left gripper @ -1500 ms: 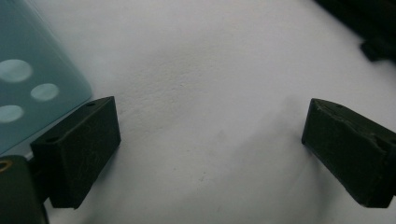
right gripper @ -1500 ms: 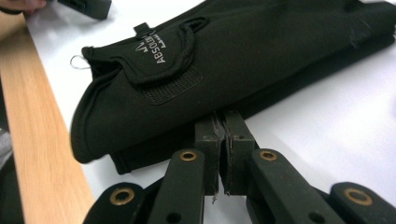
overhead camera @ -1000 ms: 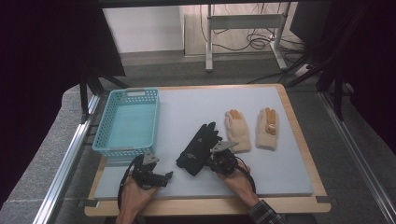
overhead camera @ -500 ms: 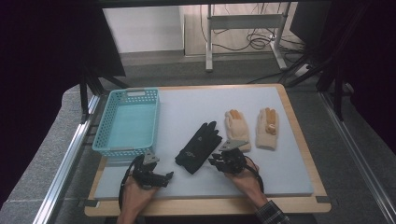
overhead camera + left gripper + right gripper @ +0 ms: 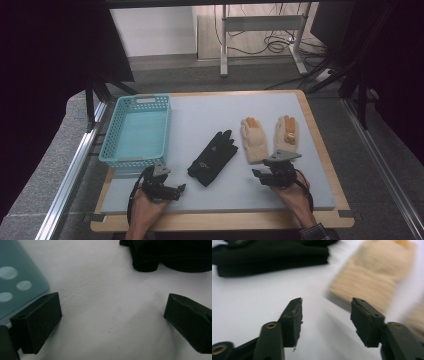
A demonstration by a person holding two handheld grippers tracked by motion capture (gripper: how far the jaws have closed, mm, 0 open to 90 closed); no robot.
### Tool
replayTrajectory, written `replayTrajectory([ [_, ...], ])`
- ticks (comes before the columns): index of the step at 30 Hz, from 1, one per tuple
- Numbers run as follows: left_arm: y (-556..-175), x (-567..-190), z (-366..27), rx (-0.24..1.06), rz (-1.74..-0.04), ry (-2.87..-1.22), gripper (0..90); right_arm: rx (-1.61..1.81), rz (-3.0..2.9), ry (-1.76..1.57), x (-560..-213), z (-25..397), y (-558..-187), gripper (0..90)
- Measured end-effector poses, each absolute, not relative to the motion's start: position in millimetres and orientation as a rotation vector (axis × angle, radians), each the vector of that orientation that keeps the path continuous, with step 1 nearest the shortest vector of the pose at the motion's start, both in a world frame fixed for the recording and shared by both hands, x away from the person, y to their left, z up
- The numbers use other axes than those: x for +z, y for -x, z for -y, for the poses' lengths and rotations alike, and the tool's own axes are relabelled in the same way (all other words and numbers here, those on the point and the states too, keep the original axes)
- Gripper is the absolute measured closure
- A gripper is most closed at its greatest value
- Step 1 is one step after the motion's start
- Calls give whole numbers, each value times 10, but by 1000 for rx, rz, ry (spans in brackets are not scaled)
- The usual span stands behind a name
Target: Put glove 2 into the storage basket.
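Note:
A black glove [image 5: 212, 157] lies flat in the middle of the pale blue mat [image 5: 210, 112]. Two tan gloves [image 5: 254, 139] [image 5: 286, 134] lie side by side to its right. My left gripper [image 5: 176, 190] rests open on the mat near the front edge, just left of the black glove's cuff. In the left gripper view, my gripper [image 5: 112, 307] has only bare mat between its jaws, with the black glove [image 5: 175, 255] ahead. My right gripper [image 5: 259, 175] is open just below the tan gloves' cuffs. In the right gripper view, its jaws [image 5: 327, 306] are empty, facing a tan glove [image 5: 372, 277] and the black glove [image 5: 269, 255].
A turquoise mesh basket [image 5: 135, 130] stands empty at the mat's left side; its corner [image 5: 15, 290] is close to my left jaw. The mat lies on a wooden board [image 5: 320, 145]. Beyond the table are a metal stand and cables on the floor.
My right gripper has moved to the right and slightly toward the front edge, away from the black glove, to below the tan gloves. The left gripper and the gloves have stayed put.

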State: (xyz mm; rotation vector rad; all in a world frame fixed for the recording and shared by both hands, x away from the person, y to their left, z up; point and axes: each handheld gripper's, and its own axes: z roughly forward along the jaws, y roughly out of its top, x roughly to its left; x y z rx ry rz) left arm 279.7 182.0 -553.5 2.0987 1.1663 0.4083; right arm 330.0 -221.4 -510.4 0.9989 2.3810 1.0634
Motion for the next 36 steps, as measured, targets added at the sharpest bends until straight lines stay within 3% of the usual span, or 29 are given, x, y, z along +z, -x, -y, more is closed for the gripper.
replayTrajectory([
  [14,-2793,-5535,-1821,413,-1163,-2098,21,990,-2322,-1088,-5310,2526,-3316,263],
  [26,-2770,-5500,-1824,378,-1147,-2075,51,987,-2311,-1102,-5317,2529,-3317,237],
  [36,-2747,-5246,-1611,365,-1079,-2079,48,986,-2309,-1103,-5317,2530,-3317,234],
])
